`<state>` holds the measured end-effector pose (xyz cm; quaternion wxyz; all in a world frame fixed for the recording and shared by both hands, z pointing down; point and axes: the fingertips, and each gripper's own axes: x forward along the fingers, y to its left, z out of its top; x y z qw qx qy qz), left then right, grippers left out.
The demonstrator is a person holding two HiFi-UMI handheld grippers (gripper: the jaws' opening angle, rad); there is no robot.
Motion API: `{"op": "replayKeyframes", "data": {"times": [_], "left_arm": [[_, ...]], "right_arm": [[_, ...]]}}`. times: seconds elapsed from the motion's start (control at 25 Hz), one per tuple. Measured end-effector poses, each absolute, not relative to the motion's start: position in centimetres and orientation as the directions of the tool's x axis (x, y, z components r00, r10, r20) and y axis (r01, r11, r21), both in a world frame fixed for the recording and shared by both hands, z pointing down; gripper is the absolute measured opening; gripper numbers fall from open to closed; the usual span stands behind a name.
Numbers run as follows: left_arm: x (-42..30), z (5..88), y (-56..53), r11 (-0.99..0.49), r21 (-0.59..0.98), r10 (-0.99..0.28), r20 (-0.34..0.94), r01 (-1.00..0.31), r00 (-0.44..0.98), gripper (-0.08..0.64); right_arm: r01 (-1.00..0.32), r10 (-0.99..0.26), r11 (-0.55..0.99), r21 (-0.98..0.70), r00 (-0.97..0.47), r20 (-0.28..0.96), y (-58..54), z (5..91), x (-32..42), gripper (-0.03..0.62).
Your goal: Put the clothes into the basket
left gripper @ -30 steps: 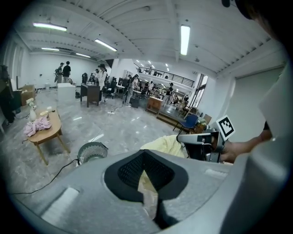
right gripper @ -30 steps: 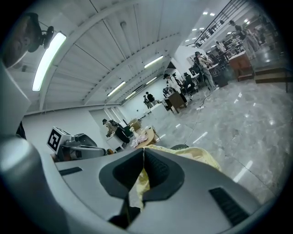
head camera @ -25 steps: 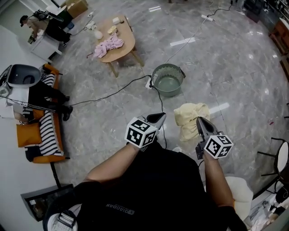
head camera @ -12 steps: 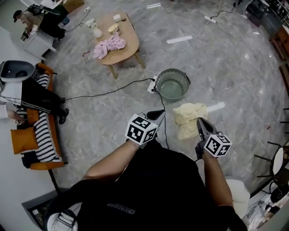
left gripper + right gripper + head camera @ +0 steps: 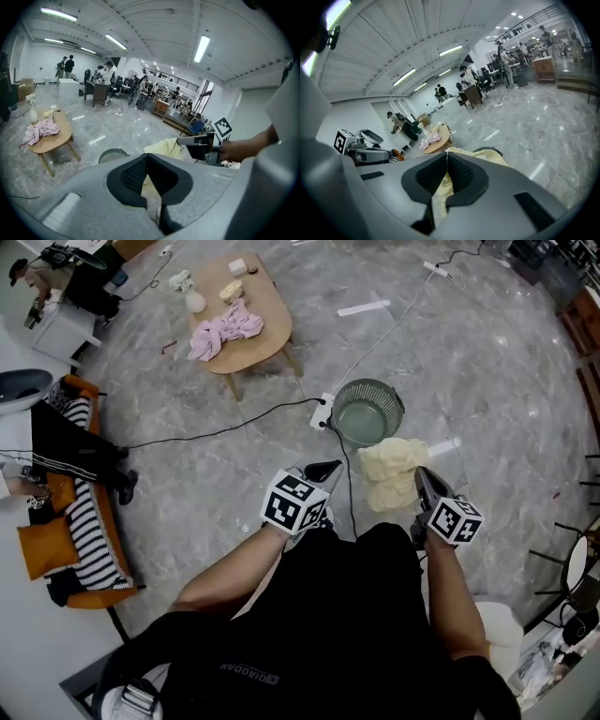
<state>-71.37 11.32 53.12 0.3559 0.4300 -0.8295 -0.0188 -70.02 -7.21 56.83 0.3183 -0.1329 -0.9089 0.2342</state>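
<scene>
1. Between the jaws of the right gripper we find the yellow cloth. The jaws are pressed together on a fold of it, and the fabric runs down through the gap behind their tips.
2. In the head view, the right gripper sits at the near right edge of the yellow cloth. The bunched bulk of the fabric lies ahead of these jaws and to their left.
3. Beyond the right jaws, past the fabric, we locate the basket. It is round and mesh-walled and stands on the floor. The far edge of the yellow cloth overlaps the near rim of the basket in the head view; we cannot tell whether they touch.
4. The jaws of the left gripper meet at their tips. In the head view, the left gripper is just to the left of the yellow cloth and apart from it.
5. Ahead of the left jaws and slightly to their left we see the basket. To their right, the yellow cloth hangs from the right jaws.
6. Far ahead of the left jaws and to their left stands a wooden tabletop carrying a pink garment, well apart from the basket.
7. A black cable crosses the floor ahead of the left jaws.
</scene>
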Motion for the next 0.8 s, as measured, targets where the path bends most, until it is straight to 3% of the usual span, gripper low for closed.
{"op": "replayKeyframes", "data": {"times": [0.32,0.8], "left_arm": [[-73.7,55.7,11.9,0.667,0.368,-0.704,0.597,-0.648,-0.386,0.000],[-81.2,64.0,9.9,0.783,0.353,-0.586,0.693,-0.512,-0.419,0.000]], "right_arm": [[0.067,0.385,0.863,-0.501,-0.728,0.567,-6.9,61.3,-75.7,0.021],[0.046,0.423,0.862,-0.505,-0.616,0.665,-8.6,74.8,-85.8,0.021]]}}
